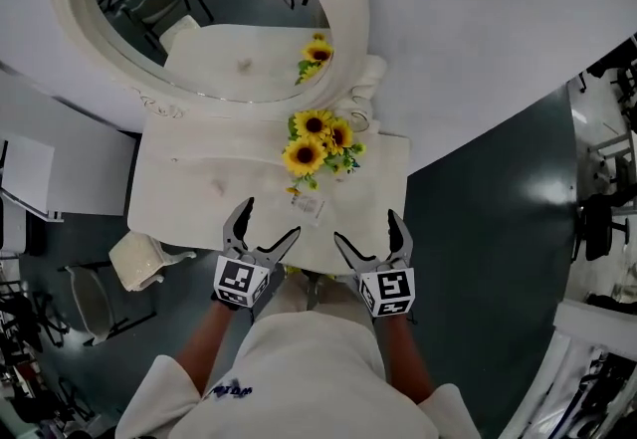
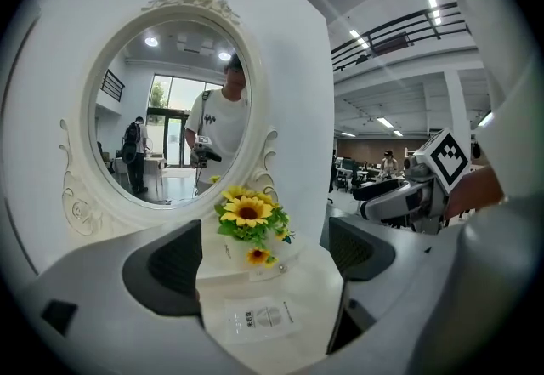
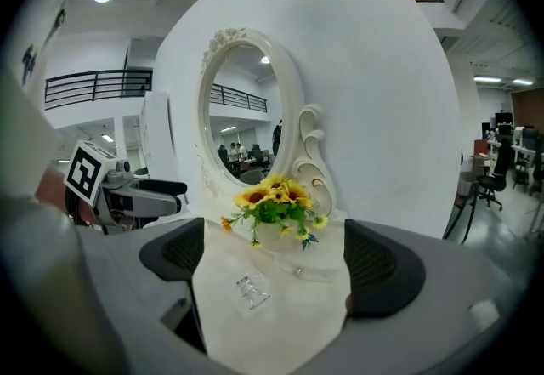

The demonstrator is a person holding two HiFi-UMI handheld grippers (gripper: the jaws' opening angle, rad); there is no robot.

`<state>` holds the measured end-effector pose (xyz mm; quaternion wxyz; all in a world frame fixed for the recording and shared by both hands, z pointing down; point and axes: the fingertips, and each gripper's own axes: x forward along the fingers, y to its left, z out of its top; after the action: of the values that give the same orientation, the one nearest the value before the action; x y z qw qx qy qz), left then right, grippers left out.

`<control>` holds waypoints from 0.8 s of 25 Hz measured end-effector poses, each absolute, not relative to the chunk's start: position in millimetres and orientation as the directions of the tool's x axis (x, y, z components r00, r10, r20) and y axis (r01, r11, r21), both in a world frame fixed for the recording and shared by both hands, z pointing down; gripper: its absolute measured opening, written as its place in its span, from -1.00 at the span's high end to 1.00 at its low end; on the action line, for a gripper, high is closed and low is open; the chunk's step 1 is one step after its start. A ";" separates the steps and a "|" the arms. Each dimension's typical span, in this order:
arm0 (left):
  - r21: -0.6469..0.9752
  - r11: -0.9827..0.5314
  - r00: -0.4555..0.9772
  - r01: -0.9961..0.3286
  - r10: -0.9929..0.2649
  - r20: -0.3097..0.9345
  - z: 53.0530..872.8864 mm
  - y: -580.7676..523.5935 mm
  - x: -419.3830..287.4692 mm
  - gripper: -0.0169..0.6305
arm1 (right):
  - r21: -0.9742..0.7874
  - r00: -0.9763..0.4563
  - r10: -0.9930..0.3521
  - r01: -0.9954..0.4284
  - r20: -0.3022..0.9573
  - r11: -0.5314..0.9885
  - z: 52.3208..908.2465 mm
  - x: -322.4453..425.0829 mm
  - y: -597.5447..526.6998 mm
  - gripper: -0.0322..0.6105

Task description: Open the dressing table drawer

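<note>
A white wall (image 1: 468, 19) curves behind a white dressing table (image 1: 199, 188), which stands on a dark grey floor (image 1: 478, 228). The table top's long axis runs left to right across your head view. Its back edge carries the oval mirror (image 1: 219, 19), and its front edge faces you. The drawer sits somewhere under that near edge, and no view shows its face.

At the far left, a small white stool (image 1: 139, 263) stands just beside the table's front corner. Next comes your left gripper (image 1: 272, 215), hovering over the front edge and pointing towards the mirror. Its own view shows the jaws spread wide with nothing between them but bare table top and a clear card (image 2: 259, 315). A bunch of sunflowers (image 1: 317, 140) in a white vase stands at the middle of the table, near the mirror's foot, with the card lying in front of it. To the right, your right gripper (image 1: 366, 225) also hangs over the front edge, aimed the same way. Its jaws are just as wide apart and grip nothing
</note>
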<state>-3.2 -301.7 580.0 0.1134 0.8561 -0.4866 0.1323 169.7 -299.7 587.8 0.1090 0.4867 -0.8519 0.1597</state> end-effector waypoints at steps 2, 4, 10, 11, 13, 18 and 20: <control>0.078 -0.505 0.498 -0.860 -0.794 0.350 589.2 -305.3 -5.9 -0.52 | -0.168 -0.489 -0.794 -0.871 0.361 0.461 597.4 168.9 -300.2 -0.74; 0.096 -0.503 0.500 -0.859 -0.784 0.368 598.8 -307.4 -9.6 -0.52 | -0.161 -0.477 -0.802 -0.879 0.360 0.450 599.8 167.6 -302.6 -0.66; 0.106 -0.514 0.509 -0.851 -0.758 0.408 626.3 -318.8 -12.6 -0.52 | -0.143 -0.463 -0.807 -0.885 0.367 0.443 615.2 157.6 -322.0 -0.57; 0.112 -0.514 0.511 -0.850 -0.756 0.409 629.5 -320.2 -11.9 -0.52 | -0.142 -0.459 -0.806 -0.887 0.374 0.439 620.2 156.6 -323.8 -0.55; 0.123 -0.511 0.513 -0.851 -0.755 0.409 635.5 -324.2 -10.9 -0.52 | -0.142 -0.447 -0.808 -0.893 0.384 0.427 630.2 155.6 -327.8 -0.50; 0.135 -0.499 0.506 -0.856 -0.756 0.415 654.3 -334.7 -10.5 -0.52 | -0.178 -0.433 -0.807 -0.901 0.403 0.395 659.4 148.0 -338.4 -0.45; 0.132 -0.507 0.512 -0.852 -0.751 0.418 661.0 -337.2 -6.2 -0.52 | -0.178 -0.422 -0.808 -0.906 0.411 0.384 668.0 147.5 -341.2 -0.43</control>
<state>-6.2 -337.2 661.0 0.1628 0.8540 -0.4691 0.1555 147.5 -341.2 668.0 0.1296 0.5215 -0.8216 0.1903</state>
